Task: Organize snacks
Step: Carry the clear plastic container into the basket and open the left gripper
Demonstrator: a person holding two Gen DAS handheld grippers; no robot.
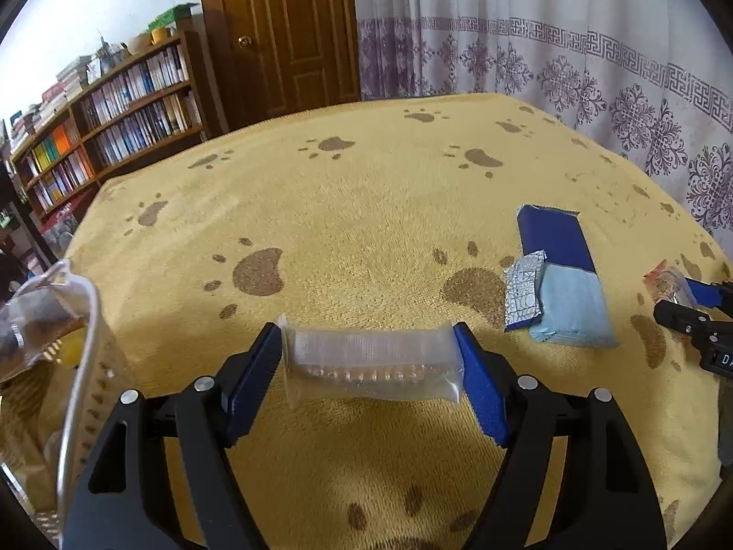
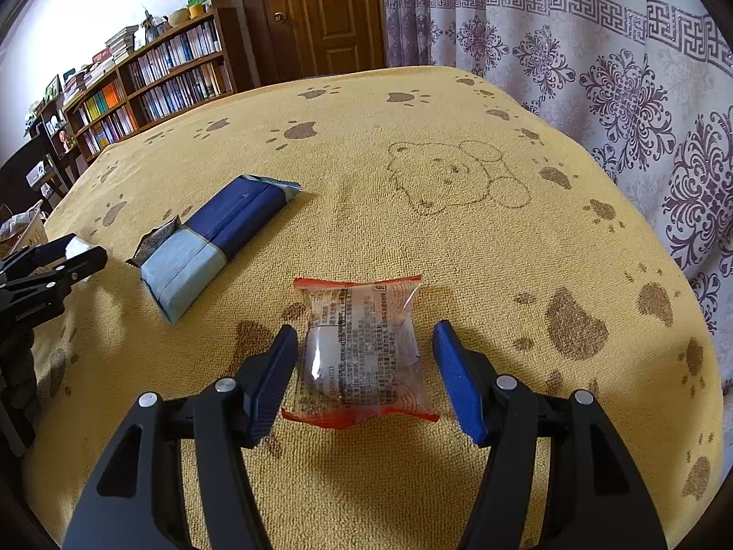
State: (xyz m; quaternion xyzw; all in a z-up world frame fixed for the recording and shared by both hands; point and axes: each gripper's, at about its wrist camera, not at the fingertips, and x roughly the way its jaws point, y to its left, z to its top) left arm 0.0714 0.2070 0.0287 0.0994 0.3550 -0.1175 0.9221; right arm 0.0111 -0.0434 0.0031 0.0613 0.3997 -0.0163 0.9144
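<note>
My left gripper [image 1: 366, 366] is shut on a clear plastic snack packet [image 1: 373, 369], pinched end to end between the blue pads just above the yellow paw-print cloth [image 1: 366, 211]. In the right wrist view it shows at the left edge as the left gripper [image 2: 68, 254]. My right gripper [image 2: 366, 376] is open around a clear packet with red edges [image 2: 362, 353] that lies flat on the cloth; there is a gap at the right pad. From the left wrist view, that right gripper [image 1: 687, 300] and red-edged packet [image 1: 666, 280] sit at the far right.
A long dark-blue and light-blue packet [image 1: 563, 275] [image 2: 215, 238] lies between the grippers, with a small silver patterned packet [image 1: 524, 295] [image 2: 153, 240] against it. A wicker basket [image 1: 98, 385] holding a clear bag stands at the left edge. Bookshelf, door and curtain lie beyond.
</note>
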